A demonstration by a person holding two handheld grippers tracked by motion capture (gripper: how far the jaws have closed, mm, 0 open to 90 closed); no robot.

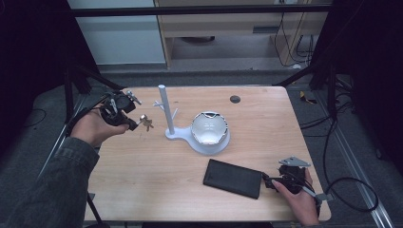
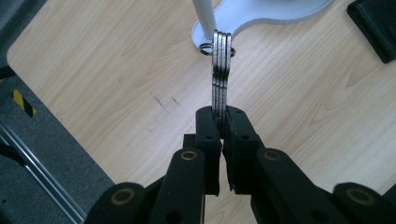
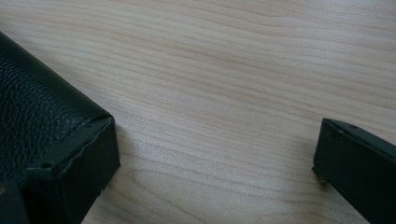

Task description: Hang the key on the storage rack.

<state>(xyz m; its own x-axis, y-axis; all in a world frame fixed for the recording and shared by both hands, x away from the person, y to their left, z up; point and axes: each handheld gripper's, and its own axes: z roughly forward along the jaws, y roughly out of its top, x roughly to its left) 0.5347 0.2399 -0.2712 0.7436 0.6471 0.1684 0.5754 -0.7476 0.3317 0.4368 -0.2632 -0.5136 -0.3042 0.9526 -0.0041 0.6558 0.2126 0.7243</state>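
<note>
A: How many things are seen on the table (image 1: pixel 157 180)?

B: One white stand (image 1: pixel 167 114) is counted, near the middle, with a single upright post and a few small pegs on it. One white bowl (image 1: pixel 209 127) is set on the stand's flat base, just beside the post on the right. One black wallet (image 1: pixel 234 178) is laid flat, well apart from the stand, toward the near right corner.

A: And the keys?

B: One bunch of keys (image 2: pixel 221 70) is counted. In the left gripper view three flat blades are made out side by side, joined by one ring at the far end. The bunch is held in the air just left of the stand's post, above the wood, and the post is not touched by it.

A: How is the bunch held?

B: It is pinched between the two jaws of the left gripper (image 2: pixel 223 122), which are pressed together on the blades.

A: What is seen of the other one?

B: The right gripper (image 1: pixel 266 180) is rested low by the wallet's right end, far from the stand. Its two jaws are spread wide, bare wood is seen between them, and nothing is pinched. One jaw is seen just beside the wallet's edge; whether it is touched cannot be told.
</note>
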